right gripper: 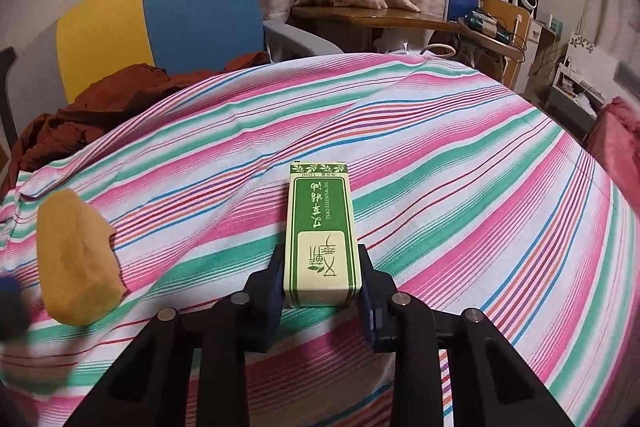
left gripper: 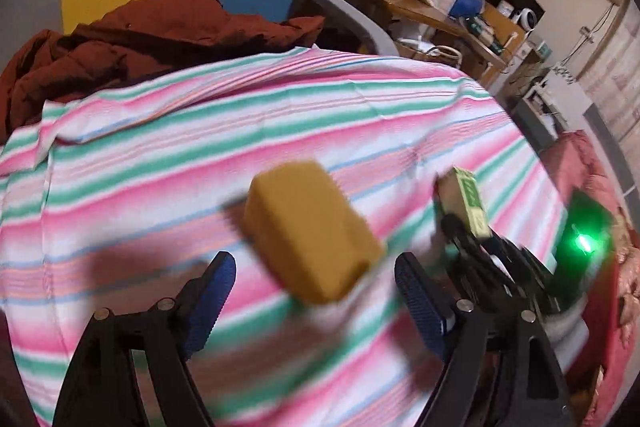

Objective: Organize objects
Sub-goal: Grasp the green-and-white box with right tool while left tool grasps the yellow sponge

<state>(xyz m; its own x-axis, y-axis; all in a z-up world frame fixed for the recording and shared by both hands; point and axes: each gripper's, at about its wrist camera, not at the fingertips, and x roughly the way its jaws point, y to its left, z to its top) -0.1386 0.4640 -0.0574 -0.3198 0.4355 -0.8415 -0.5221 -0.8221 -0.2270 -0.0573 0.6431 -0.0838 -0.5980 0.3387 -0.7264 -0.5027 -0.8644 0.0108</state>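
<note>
A yellow sponge block [left gripper: 310,231] lies on the striped cloth, blurred, just ahead of my left gripper [left gripper: 316,283], whose blue-padded fingers stand wide open on either side of its near end. It also shows in the right wrist view [right gripper: 74,259] at the far left. My right gripper [right gripper: 322,283] is shut on a green and cream essential oil box [right gripper: 322,235], held by its near end just above the cloth. The box [left gripper: 466,201] and the right gripper [left gripper: 460,227] show at the right of the left wrist view.
The striped cloth [right gripper: 460,155] covers a rounded table. A dark red jacket [left gripper: 120,43] lies on a yellow and blue chair [right gripper: 160,7] behind it. A wooden desk [right gripper: 380,17] with clutter stands at the back right. A pink cloth [right gripper: 616,143] is at the right edge.
</note>
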